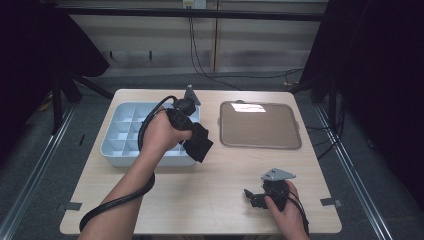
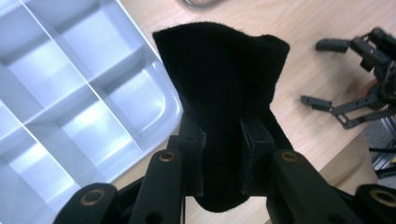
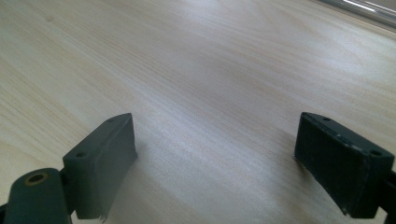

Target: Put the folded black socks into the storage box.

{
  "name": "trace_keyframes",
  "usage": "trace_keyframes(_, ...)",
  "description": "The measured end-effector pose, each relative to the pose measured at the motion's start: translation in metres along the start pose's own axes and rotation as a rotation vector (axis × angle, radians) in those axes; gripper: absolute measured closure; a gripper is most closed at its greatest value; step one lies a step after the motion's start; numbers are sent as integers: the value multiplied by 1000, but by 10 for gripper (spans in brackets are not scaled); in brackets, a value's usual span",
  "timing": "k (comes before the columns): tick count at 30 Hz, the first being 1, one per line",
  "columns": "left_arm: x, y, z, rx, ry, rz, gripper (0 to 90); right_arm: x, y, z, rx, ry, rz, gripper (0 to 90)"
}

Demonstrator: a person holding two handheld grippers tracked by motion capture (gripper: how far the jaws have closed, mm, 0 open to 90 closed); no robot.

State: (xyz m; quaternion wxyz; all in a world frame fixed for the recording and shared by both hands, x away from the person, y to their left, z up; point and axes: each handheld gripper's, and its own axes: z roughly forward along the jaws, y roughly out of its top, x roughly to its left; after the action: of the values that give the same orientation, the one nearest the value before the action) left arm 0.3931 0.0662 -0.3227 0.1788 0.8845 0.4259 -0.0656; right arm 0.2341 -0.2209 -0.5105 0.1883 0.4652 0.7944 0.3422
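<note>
A: Where is the black cloth (image 2: 219,88) right now?

B: It is pinched in the left gripper (image 2: 223,140). The 2 jaws press in on its lower part from either side, and the rest of the fabric flares out wide beyond them. In the high view the cloth (image 1: 198,141) hangs off the table, over the near right corner of the divided tray (image 1: 116,150).

A: And that tray, what does it look like?

B: Pale blue-grey plastic, split into several compartments by thin walls. It sits on the left half of the wooden table (image 1: 210,200). In the left gripper view its rounded corner (image 2: 163,100) lies just left of the cloth.

A: What about the other hand?

B: The right gripper (image 1: 252,196) rests low at the near right of the table, well apart from the cloth. Its 2 jaws stand spread wide, with bare wood between them, as the right gripper view shows (image 3: 215,163). From the left gripper view you can see it at the far right edge, fingers (image 2: 327,45) apart.

A: Anything else on the table?

B: 1 flat brown tray (image 1: 260,125) with a pale rim lies at the far right, beside the divided tray, with a strip of bare wood between the 2. A bright patch of light reflects on its far edge.
</note>
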Motion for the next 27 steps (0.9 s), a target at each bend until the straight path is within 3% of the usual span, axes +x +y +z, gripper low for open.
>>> trace_keyframes(6,15,3,-1,-15,17,-40,736,0,0,0,-1,2,1,118)
trace_keyframes(14,34,2,17,-12,77,-96,735,0,0,0,0,0,1,118)
trace_keyframes(27,42,1,44,23,140,-144,727,0,0,0,0,-1,1,118)
